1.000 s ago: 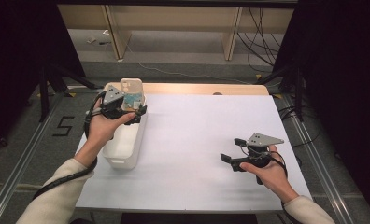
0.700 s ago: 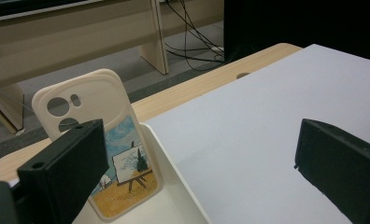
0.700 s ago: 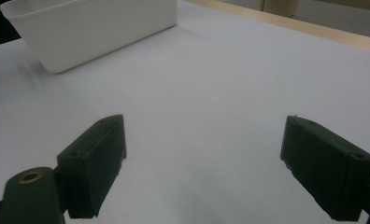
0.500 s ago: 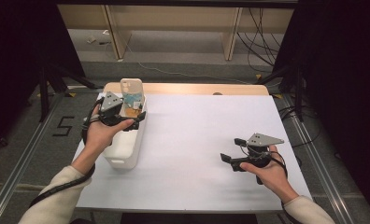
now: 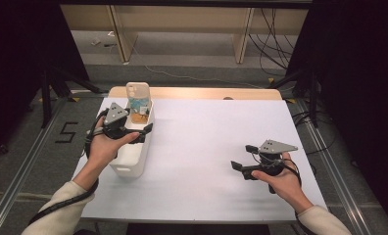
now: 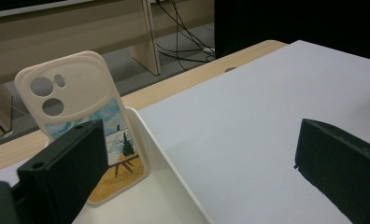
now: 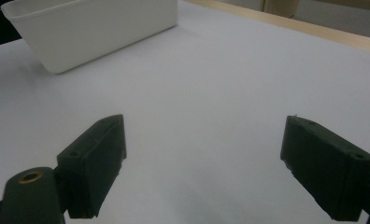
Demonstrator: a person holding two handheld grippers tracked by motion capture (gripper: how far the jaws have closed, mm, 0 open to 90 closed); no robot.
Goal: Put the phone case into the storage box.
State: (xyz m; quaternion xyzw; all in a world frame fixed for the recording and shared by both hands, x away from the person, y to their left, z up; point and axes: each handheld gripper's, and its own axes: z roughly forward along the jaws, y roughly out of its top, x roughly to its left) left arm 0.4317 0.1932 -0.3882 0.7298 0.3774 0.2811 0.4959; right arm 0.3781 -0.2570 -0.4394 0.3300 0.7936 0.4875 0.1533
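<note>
One phone case (image 6: 82, 126) stands nearly upright at the far end of a white bin (image 5: 133, 149), its cream back with the camera cut-outs leaning on the end wall and a painted landscape across its lower half. It looks light and a bit rubbery, I'd say, so it should flex rather than crack, though the smooth back could slip; the top edge poking above the rim seems the sensible place to pinch it (the lower part sits down between the walls).

Over the bin hangs the left gripper (image 5: 144, 131), jaws spread wide with nothing between them; in the left gripper view one jaw stands in front of the case and the other out over the bare tabletop. The bin's near wall and rim are what would get in the way of a low approach, so coming from above seems safer.

Well apart, near the right edge of the white table (image 5: 206, 147), the right gripper (image 5: 244, 157) rests in the person's hand, jaws equally wide and empty, pointing towards the bin. Beyond the table are wooden legs and loose cables on the floor.
</note>
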